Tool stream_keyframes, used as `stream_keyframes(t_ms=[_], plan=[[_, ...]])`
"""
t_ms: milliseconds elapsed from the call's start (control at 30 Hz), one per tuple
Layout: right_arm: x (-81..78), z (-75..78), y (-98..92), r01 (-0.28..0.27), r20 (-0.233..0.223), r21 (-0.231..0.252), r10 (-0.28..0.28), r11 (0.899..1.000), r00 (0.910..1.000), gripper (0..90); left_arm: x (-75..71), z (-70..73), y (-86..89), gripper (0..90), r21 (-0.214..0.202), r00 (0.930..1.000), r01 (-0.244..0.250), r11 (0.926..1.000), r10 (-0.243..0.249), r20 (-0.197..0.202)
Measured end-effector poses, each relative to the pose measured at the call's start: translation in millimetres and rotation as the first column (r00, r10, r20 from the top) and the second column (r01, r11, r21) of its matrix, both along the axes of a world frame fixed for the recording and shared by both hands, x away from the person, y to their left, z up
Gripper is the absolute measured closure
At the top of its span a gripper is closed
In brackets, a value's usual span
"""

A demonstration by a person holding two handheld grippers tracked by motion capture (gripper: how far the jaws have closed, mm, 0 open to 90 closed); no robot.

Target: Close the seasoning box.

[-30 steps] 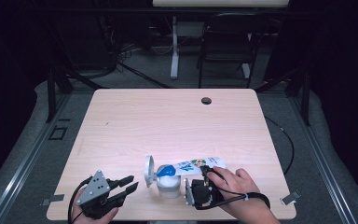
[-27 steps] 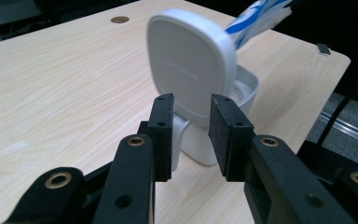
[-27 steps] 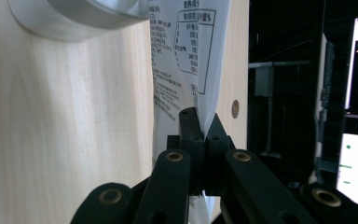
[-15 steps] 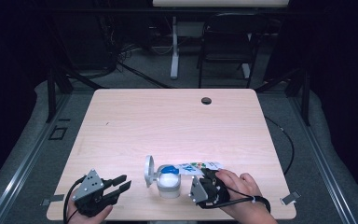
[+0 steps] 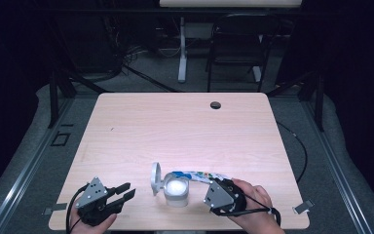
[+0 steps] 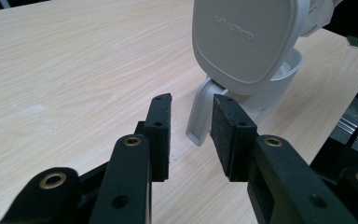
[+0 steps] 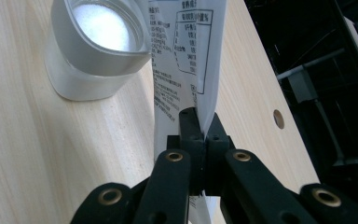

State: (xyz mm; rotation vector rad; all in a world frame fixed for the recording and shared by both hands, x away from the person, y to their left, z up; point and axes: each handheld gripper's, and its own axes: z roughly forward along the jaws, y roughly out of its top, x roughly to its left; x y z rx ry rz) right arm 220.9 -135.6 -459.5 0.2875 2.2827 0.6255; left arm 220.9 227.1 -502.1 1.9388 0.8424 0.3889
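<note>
Right gripper (image 5: 213, 191) at about 5 o'clock on the table (image 5: 185, 122), jaws clamped flat on the bottom edge of a printed pouch (image 7: 186, 60), the pouch lying tipped with its mouth over the rim of a white container (image 5: 176, 191) at 6 o'clock near the front edge. White powder visible inside the container, hinged lid (image 6: 244, 39) standing upright on its 9 o'clock side. Left gripper (image 5: 126, 191) at 7 o'clock, fingers (image 6: 161, 133) parted to a middling gap, just been opening, nothing between them, aimed at the lid hinge and just short of it. Likely next: pressing the lid shut or steadying the container. Risks from here: lid swung down while the pouch mouth rests on the rim, trapping the pouch and scattering powder; a push on the hinge sliding or tipping the light container toward the near edge; a slack pinch letting the pouch sag and spill across the table.
</note>
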Motion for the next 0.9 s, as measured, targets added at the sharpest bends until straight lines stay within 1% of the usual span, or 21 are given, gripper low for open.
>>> stream_keyframes(t_ms=[100,167,200,233,267,300,400,433,533,567,700,733,800,867,900], plan=[[0.6,-1.7,-1.4,0.003,-0.013,0.026,-0.003,1.0,0.9999,90.0,0.7,-1.7,0.6,68.2,-0.001,0.9999,-0.004,1.0,0.004,-0.01],[1.2,-3.8,-2.7,0.002,-0.016,0.067,0.0,0.998,0.9999,90.0,1.1,-2.4,1.1,68.1,0.005,0.9999,-0.007,1.0,0.007,-0.014],[1.2,-3.4,-3.8,0.003,-0.018,0.063,-0.002,0.998,0.9998,90.0,1.4,-3.2,1.0,67.9,0.001,0.9999,-0.008,1.0,0.008,-0.013],[1.3,-3.8,-4.6,0.003,-0.024,0.075,-0.001,0.997,0.9997,90.0,1.6,-3.8,0.9,67.7,-0.004,0.9999,-0.011,0.9999,0.011,-0.011],[1.3,-4.7,-5.6,0.005,-0.024,0.096,-0.003,0.995,0.9997,90.0,1.9,-4.2,0.9,67.5,-0.006,0.9999,-0.013,0.9999,0.013,-0.01],[1.2,-4.4,-7.0,0.006,-0.026,0.101,-0.004,0.995,0.9997,90.0,2.1,-4.4,1.2,67.2,-0.005,0.9999,-0.012,0.9999,0.011,-0.011],[1.4,-5.5,-10.7,0.015,-0.039,0.158,-0.009,0.987,0.9992,90.0,2.6,-4.9,1.9,67.2,0.001,0.9999,-0.012,0.9999,0.012,-0.011],[1.9,-5.9,-11.5,0.019,-0.038,0.161,-0.013,0.987,0.9992,90.0,2.8,-5.3,2.1,67.2,-0.001,0.9999,-0.012,0.9999,0.012,-0.012],[4.0,-8.6,-12.4,0.028,-0.049,0.195,-0.019,0.98,0.9986,90.0,3.3,-6.0,2.8,66.8,0.0,0.9998,-0.013,0.9999,0.013,-0.013],[4.4,-8.6,-12.8,0.03,-0.056,0.195,-0.019,0.98,0.9982,90.0,2.9,-5.9,3.1,66.6,0.005,0.9996,-0.017,0.9998,0.018,-0.02],[5.8,-10.9,-12.4,0.037,-0.054,0.215,-0.026,0.976,0.9982,90.0,3.4,-6.7,4.4,65.6,0.0,0.9997,-0.021,0.9998,0.021,-0.012],[6.4,-11.0,-12.8,0.041,-0.057,0.226,-0.029,0.973,0.9979,90.0,3.4,-6.7,4.9,65.3,0.001,0.9996,-0.024,0.9997,0.024,-0.014],[8.5,-11.9,-14.3,0.054,-0.065,0.259,-0.039,0.964,0.9971,90.0,3.5,-7.5,5.3,64.8,-0.004,0.9994,-0.031,0.9995,0.03,-0.016],[9.8,-13.0,-14.9,0.062,-0.068,0.263,-0.046,0.963,0.9966,90.0,4.1,-7.5,6.9,64.7,0.012,0.9995,-0.027,0.9996,0.027,-0.018],[10.4,-13.9,-15.1,0.066,-0.065,0.262,-0.05,0.963,0.9966,90.0,4.0,-8.1,7.0,64.7,0.01,0.9992,-0.032,0.9994,0.032,-0.022]])
